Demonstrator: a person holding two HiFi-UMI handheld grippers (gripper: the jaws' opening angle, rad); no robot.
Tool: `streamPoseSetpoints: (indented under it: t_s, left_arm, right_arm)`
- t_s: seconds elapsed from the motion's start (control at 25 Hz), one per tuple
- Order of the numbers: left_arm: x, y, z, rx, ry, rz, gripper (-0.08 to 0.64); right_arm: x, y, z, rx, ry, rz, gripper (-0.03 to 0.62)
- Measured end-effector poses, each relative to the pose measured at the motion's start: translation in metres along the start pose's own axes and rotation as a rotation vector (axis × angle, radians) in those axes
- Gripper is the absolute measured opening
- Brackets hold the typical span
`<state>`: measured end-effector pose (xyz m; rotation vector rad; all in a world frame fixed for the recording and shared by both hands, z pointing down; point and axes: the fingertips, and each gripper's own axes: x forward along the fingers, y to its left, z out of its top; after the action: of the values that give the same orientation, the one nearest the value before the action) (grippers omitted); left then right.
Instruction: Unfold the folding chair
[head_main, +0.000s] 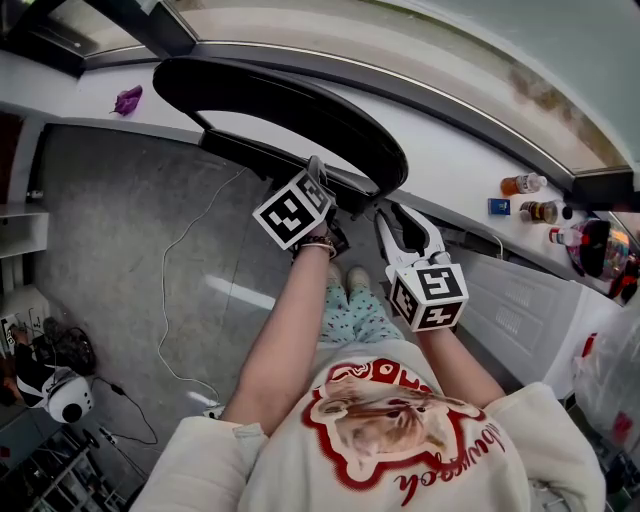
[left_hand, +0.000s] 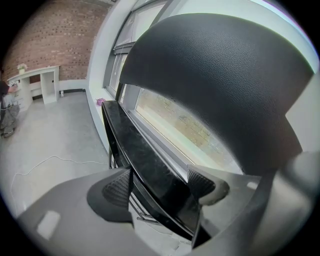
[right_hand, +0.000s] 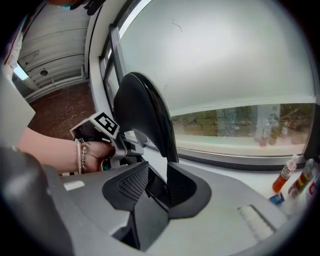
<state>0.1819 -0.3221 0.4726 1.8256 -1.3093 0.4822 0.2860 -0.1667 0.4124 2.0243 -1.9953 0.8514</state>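
Note:
The folded black chair (head_main: 290, 105) leans against the white window sill (head_main: 450, 160), its curved backrest (left_hand: 220, 85) on top and the flat seat panel (left_hand: 145, 160) under it. My left gripper (head_main: 320, 185) reaches the chair's lower bar from the left. In the left gripper view, my left gripper (left_hand: 159, 187) is shut on the seat panel, which runs between its ribbed pads (left_hand: 117, 192). My right gripper (head_main: 392, 222) sits just right of it. In the right gripper view, my right gripper (right_hand: 157, 182) grips the lower edge of the backrest (right_hand: 145, 110).
Bottles (head_main: 525, 185) and small jars stand on the sill at the right. A purple scrap (head_main: 128, 100) lies on the sill at the left. A white cable (head_main: 185, 245) trails over the grey floor, and a white device (head_main: 68, 400) sits lower left. White shelves (left_hand: 35, 82) stand far off.

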Motion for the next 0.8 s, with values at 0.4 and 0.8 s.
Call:
streamPoseSetpoints:
  t_s: [0.4, 0.8]
  left_arm:
    - [-0.001, 0.005, 0.003, -0.025, -0.046, -0.033, 0.318]
    - [-0.002, 0.004, 0.001, -0.047, -0.083, -0.075, 0.312]
  right_arm:
    - [0.049, -0.032, -0.027, -0.045, 0.048, -0.064, 0.150]
    - [0.075, -0.038, -0.056, -0.039, 0.072, -0.049, 0.140]
